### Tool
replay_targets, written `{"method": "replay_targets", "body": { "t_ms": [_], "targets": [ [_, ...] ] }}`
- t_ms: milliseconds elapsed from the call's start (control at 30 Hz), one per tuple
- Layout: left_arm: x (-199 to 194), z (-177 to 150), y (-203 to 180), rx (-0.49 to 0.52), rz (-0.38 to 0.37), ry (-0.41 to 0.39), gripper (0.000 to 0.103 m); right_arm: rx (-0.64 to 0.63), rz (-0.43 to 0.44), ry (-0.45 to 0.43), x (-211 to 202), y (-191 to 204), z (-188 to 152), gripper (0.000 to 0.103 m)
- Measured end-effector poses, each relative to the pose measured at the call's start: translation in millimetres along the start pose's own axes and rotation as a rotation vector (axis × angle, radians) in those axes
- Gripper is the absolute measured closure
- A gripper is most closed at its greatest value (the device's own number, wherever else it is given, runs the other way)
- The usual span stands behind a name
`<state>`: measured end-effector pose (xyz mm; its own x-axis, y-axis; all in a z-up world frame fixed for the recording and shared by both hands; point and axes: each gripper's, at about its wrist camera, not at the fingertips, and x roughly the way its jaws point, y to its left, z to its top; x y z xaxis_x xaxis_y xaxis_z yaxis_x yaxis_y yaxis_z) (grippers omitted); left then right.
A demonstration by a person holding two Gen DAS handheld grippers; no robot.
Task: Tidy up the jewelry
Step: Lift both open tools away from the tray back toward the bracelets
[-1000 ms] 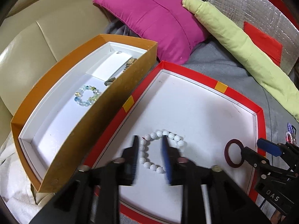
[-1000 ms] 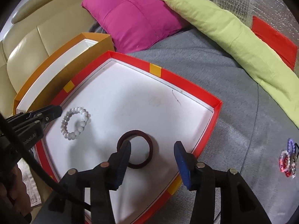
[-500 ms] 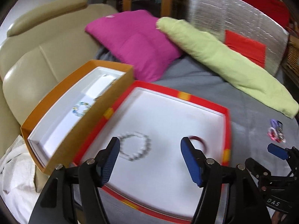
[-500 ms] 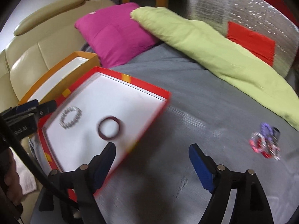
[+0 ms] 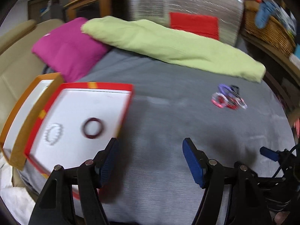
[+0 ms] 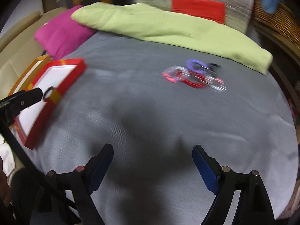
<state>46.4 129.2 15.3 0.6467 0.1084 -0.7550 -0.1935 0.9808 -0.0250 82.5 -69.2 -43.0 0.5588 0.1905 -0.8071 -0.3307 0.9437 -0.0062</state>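
I read the left gripper (image 5: 150,161) and the right gripper (image 6: 152,166) as both spread wide and empty above the grey bed cover (image 6: 150,112). The red tray (image 5: 105,88), ahead-left of my left gripper, contains a white bead bracelet (image 5: 53,134) beside a dark red ring bracelet (image 5: 92,128). A blurred pile of bracelets (image 6: 193,76) lies well ahead of my right gripper.

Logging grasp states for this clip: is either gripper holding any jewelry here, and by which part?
Nothing is held. The left gripper and right gripper are both open and empty above the grey cover.
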Motion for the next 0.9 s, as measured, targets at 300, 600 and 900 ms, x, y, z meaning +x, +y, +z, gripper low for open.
{"method": "replay_targets", "body": {
  "t_ms": [300,600,900],
  "targets": [
    [32,-24,-52,0.106,-0.054,0.034,0.032,0.168,-0.100,-0.071,-8,-84,-38,0.015],
    [46,-30,-52,0.088,-0.086,0.060,0.032,0.279,-0.061,-0.076,2,-112,-36,0.015],
    [50,-27,-44,0.037,-0.131,0.075,0.032,0.290,0.010,-0.049,17,-118,35,0.027]
  ]
}}
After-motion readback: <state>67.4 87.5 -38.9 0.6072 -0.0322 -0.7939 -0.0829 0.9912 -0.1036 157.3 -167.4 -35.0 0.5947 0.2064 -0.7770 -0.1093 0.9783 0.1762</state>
